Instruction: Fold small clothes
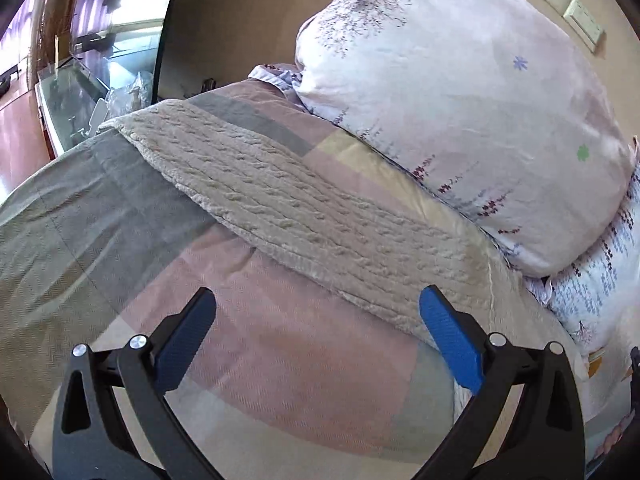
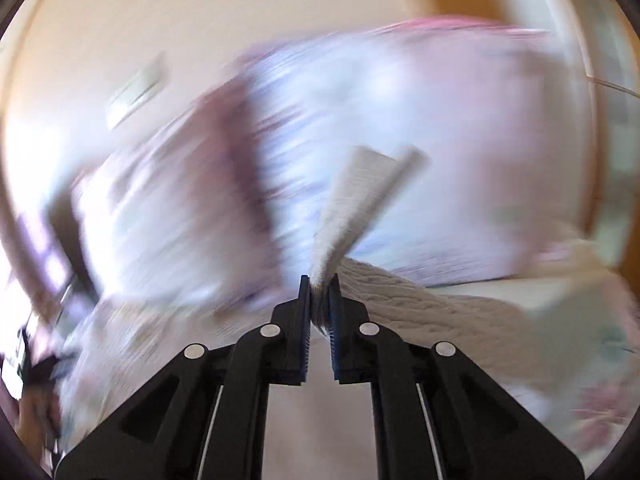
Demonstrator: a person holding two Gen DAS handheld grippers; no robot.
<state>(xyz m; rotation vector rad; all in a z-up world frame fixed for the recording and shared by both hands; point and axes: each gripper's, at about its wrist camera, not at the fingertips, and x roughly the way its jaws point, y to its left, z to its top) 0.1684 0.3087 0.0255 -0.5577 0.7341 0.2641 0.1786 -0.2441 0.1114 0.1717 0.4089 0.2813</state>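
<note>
A cream cable-knit garment point(image 1: 304, 216) lies stretched across the bed, running from the far left toward the near right. My left gripper point(image 1: 318, 336) is open and empty, hovering just above the sheet beside the garment's near edge. In the right wrist view my right gripper point(image 2: 319, 300) is shut on an edge of the cream knit garment point(image 2: 420, 308), and a ribbed end of it point(image 2: 360, 204) sticks up past the fingertips. That view is heavily blurred by motion.
The bed is covered by a checked pink, grey and cream sheet point(image 1: 288, 360). A large floral pillow point(image 1: 460, 112) lies at the far right against the wall. Wall sockets point(image 1: 568, 4) are above it. A glass-topped table point(image 1: 72, 96) stands beyond the bed's left edge.
</note>
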